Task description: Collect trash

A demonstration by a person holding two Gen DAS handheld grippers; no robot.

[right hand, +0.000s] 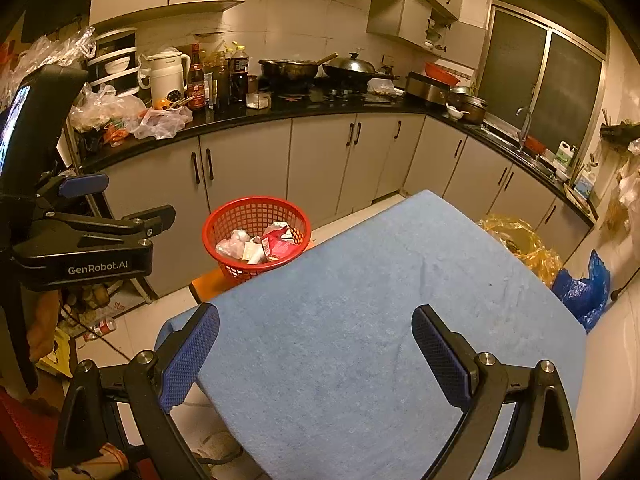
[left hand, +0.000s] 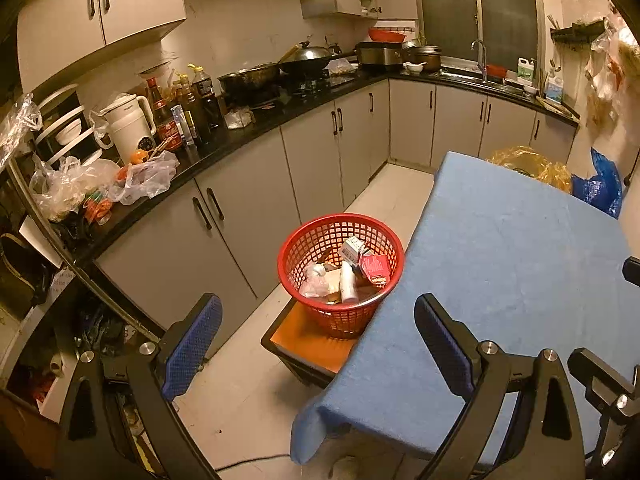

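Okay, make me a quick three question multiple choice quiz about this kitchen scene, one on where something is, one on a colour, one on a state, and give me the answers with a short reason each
1. Where does the red plastic mesh basket stand?
A. on the black counter
B. on an orange-topped stool beside the table
C. in the sink

2. What colour is the cloth covering the table?
A. blue
B. green
C. white

3. How are the two grippers?
A. both shut on trash
B. left open, right shut
C. both open and empty

Answers: B, the basket sits on the orange top at the table edge; A, the cloth is plainly blue; C, the left gripper and right gripper show spread fingers with nothing between.
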